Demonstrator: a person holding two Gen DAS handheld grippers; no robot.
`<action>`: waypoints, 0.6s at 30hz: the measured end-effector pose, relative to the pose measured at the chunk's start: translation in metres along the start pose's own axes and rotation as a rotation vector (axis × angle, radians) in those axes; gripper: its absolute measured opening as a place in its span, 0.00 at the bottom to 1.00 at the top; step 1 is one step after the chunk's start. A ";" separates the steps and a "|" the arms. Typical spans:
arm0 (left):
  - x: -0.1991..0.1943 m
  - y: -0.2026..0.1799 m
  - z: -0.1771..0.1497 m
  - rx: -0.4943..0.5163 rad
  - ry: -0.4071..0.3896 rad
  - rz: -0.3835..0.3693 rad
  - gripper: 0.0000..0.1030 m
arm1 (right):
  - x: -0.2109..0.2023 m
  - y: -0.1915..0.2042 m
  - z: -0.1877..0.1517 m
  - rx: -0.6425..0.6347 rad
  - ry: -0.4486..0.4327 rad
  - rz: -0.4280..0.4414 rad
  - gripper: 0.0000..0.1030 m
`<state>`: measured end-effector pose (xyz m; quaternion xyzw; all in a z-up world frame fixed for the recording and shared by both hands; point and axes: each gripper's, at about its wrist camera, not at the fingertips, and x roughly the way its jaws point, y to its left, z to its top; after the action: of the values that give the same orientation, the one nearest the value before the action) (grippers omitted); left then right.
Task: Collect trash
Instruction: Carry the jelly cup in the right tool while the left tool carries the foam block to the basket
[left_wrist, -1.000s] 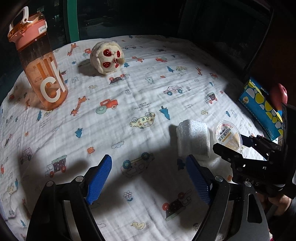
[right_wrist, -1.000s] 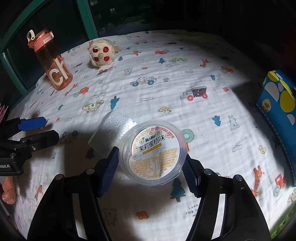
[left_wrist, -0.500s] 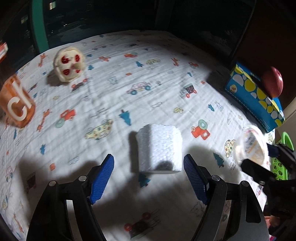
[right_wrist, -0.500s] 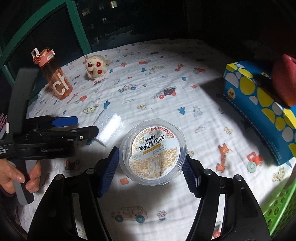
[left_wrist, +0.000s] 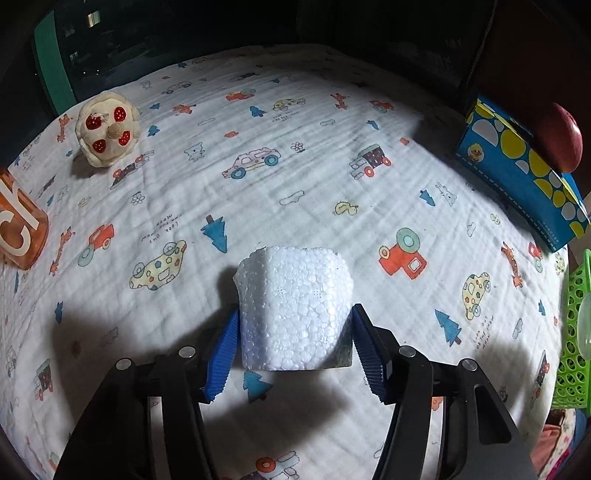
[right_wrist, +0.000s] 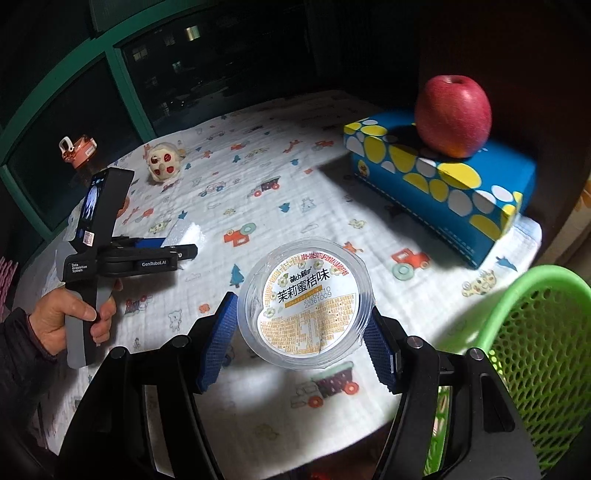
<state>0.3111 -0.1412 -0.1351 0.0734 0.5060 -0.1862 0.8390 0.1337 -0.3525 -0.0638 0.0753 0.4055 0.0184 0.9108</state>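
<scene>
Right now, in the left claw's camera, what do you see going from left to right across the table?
Orange bottle → plush toy → foam block → blue box with the apple on it → green basket.

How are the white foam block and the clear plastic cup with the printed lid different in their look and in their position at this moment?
The foam block is white, opaque and blocky; the plastic cup is round and clear, with a printed lid.
The foam block rests on the patterned cloth; the cup is held above it.
The left gripper is closing around the foam block, with a gap at one pad; the right gripper already clamps the cup.
Each sits between blue pads.
</scene>
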 end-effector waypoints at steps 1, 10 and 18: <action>-0.004 -0.001 -0.002 -0.004 -0.005 -0.003 0.55 | -0.005 -0.004 -0.003 0.010 -0.005 -0.008 0.63; -0.064 -0.041 -0.013 0.043 -0.092 -0.063 0.55 | -0.054 -0.053 -0.033 0.107 -0.048 -0.100 0.63; -0.104 -0.112 -0.026 0.138 -0.150 -0.145 0.55 | -0.087 -0.091 -0.061 0.149 -0.063 -0.195 0.63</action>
<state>0.2027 -0.2114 -0.0496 0.0801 0.4319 -0.2858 0.8516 0.0276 -0.4434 -0.0533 0.1032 0.3821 -0.1029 0.9125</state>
